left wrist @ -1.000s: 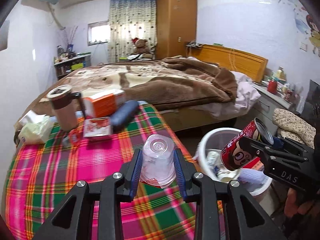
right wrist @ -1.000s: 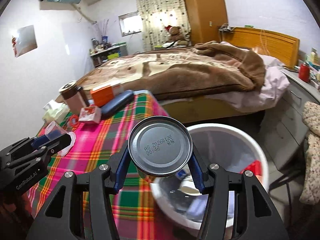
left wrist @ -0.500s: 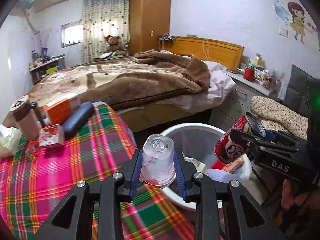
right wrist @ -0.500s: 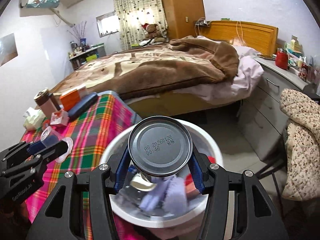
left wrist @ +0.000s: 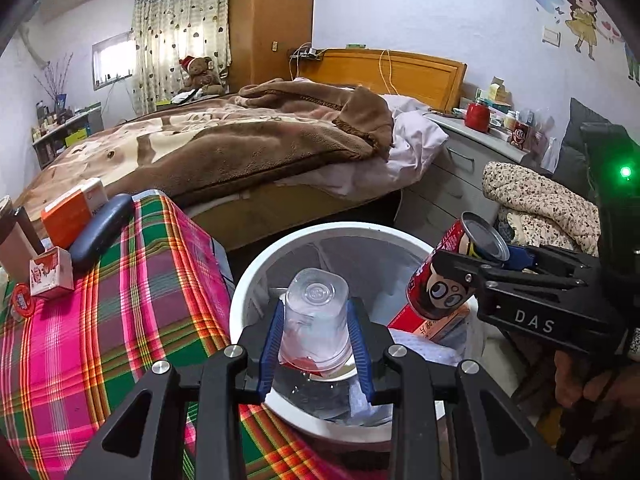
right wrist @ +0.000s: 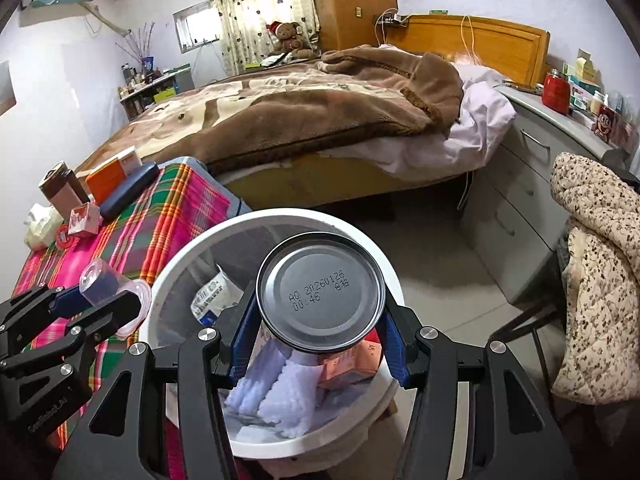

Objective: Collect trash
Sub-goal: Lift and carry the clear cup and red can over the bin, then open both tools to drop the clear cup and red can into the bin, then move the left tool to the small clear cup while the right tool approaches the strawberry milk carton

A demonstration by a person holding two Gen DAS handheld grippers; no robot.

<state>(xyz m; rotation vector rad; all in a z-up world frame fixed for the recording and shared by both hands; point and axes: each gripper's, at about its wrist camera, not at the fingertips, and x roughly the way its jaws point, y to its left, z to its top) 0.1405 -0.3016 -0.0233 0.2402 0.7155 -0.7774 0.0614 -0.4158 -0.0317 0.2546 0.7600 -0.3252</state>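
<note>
My left gripper is shut on a clear plastic cup, held upside down over the near rim of the white trash bin. My right gripper is shut on a red drink can, seen bottom-first, above the bin. The can also shows in the left wrist view, tilted over the bin's right side. The cup shows in the right wrist view at the bin's left rim. The bin holds paper, a carton and a red box.
A plaid-covered table left of the bin carries an orange box, a dark case, a small red-and-white carton and a brown cup. A bed, a grey dresser and a quilted cloth stand behind.
Both grippers have moved right from over the table to above the bin, still holding the cup and the can. The bin now fills the middle of both views.
</note>
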